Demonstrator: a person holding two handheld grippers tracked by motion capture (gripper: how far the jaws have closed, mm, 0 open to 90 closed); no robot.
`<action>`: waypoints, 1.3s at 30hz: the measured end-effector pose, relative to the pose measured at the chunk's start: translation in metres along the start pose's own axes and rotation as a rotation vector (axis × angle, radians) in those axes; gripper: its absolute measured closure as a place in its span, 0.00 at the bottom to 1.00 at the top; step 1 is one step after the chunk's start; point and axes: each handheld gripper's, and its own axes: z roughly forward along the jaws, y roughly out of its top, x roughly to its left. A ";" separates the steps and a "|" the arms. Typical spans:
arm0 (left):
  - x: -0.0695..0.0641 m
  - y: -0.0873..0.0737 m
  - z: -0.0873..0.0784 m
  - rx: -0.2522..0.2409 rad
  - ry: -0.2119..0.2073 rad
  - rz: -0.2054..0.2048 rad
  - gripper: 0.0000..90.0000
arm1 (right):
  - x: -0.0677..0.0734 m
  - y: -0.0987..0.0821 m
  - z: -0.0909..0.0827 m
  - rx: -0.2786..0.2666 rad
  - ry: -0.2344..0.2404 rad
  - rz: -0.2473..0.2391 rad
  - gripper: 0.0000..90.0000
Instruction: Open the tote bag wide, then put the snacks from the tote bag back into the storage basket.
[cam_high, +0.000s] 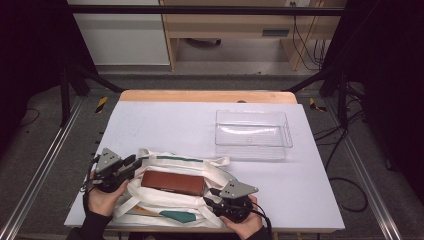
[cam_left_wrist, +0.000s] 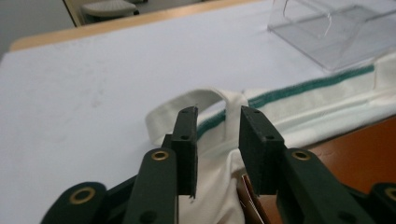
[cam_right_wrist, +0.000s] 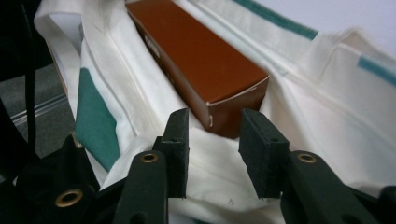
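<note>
White canvas tote bag (cam_high: 165, 187) at six o'clock already holds the brown box (cam_high: 173, 182); left gripper (cam_high: 134, 163) and right gripper (cam_high: 212, 195), jaws apart, grip nothing.

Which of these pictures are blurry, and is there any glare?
High view: sharp on the table, dark at the edges, soft glare on the clear bin. Left gripper view: near jaws crisp, bin blurred. Right gripper view: brown box fairly sharp, the cloth bag's far edge smeared.

Black tongs (cam_left_wrist: 217, 140), brass rivets, grey triangular top plates, trailing black cables, dark sleeves.
</note>
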 end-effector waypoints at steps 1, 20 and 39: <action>0.004 0.001 -0.005 -0.014 0.010 -0.008 0.72 | -0.001 0.002 -0.001 -0.008 0.002 0.000 0.68; 0.037 -0.032 0.007 0.119 -0.010 -0.070 0.70 | -0.011 0.038 0.017 0.002 -0.032 -0.056 0.39; 0.031 -0.038 0.015 0.167 -0.018 -0.058 0.92 | -0.002 0.058 0.067 0.121 0.043 -0.149 0.33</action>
